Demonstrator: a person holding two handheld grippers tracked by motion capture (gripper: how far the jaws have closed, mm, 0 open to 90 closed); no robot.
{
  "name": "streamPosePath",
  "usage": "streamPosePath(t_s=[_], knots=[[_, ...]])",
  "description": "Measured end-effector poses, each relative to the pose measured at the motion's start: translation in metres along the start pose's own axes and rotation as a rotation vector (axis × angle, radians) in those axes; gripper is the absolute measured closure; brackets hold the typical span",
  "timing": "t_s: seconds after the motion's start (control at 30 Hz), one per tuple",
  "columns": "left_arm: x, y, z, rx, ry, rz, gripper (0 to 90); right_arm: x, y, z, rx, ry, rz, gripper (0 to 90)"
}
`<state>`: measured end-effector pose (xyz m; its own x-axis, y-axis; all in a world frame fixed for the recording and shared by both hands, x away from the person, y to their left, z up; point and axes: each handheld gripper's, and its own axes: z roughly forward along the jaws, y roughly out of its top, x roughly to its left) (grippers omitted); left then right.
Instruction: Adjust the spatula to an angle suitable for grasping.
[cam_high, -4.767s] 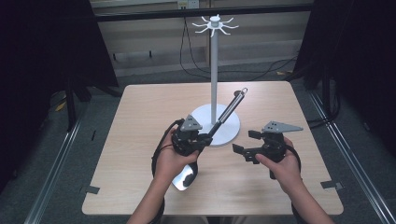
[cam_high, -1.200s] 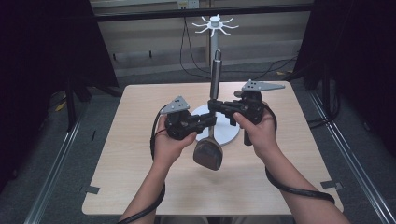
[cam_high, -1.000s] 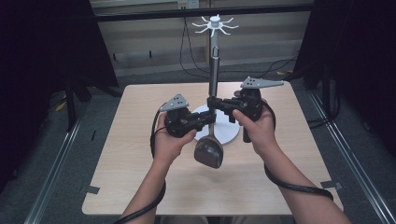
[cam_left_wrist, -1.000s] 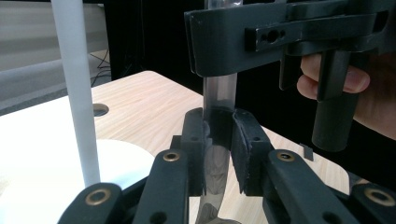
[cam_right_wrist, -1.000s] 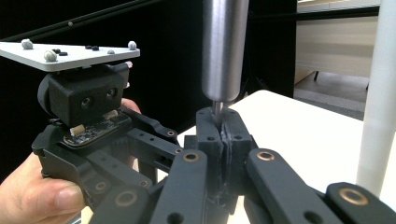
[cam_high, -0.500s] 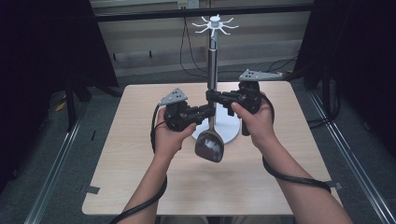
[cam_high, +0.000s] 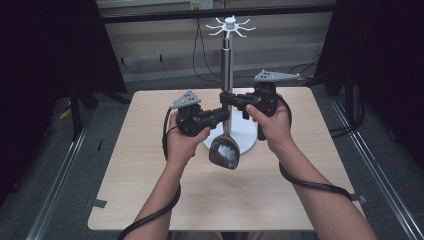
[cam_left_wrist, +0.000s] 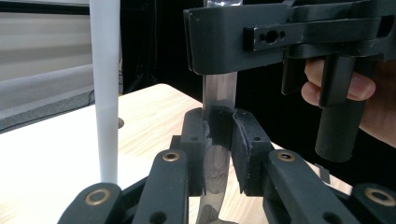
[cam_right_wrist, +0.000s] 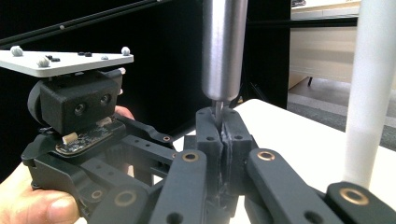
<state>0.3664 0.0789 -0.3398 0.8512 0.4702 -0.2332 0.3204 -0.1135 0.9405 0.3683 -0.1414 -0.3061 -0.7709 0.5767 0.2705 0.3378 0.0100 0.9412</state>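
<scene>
The left gripper (cam_high: 223, 114), at centre-left of the high view, pinches the flat metal neck of a ladle (cam_high: 224, 150) just above its bowl, its pads (cam_left_wrist: 244, 140) pressed against both sides of the strip. The right gripper (cam_high: 226, 98), at centre-right of that view, is clamped higher up on the thin stem directly below the ladle's thick round handle, jaws pressed nearly together. The ladle hangs upright at the middle of the frame, bowl down, above the wooden table (cam_high: 150, 190), in front of a white stand (cam_high: 243, 137) whose pole rises to a ring of hooks at top centre.
</scene>
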Motion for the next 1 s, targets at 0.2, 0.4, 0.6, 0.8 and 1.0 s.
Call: streamPosePath(t_s=[0.2,0.4,0.6,0.8,1.0], knots=[[0.002,-0.001,0.003,-0.005,0.007,0.003,75.9,-0.003,-0.001,0.001,-0.002,-0.007,0.002,87.4],[0.003,-0.002,0.007,-0.008,0.013,0.01,75.5,-0.005,-0.002,0.001,-0.007,-0.015,0.005,87.1],[0.0,-0.004,0.011,-0.02,0.012,0.028,69.8,-0.006,-0.004,0.0,-0.021,-0.023,0.016,86.7],[-0.004,-0.003,0.016,-0.024,0.038,0.071,65.6,-0.006,-0.005,-0.001,-0.028,-0.038,0.02,86.4],[-0.002,-0.004,0.019,-0.028,0.037,0.047,75.2,-0.005,-0.006,-0.003,-0.038,-0.045,0.032,85.2]])
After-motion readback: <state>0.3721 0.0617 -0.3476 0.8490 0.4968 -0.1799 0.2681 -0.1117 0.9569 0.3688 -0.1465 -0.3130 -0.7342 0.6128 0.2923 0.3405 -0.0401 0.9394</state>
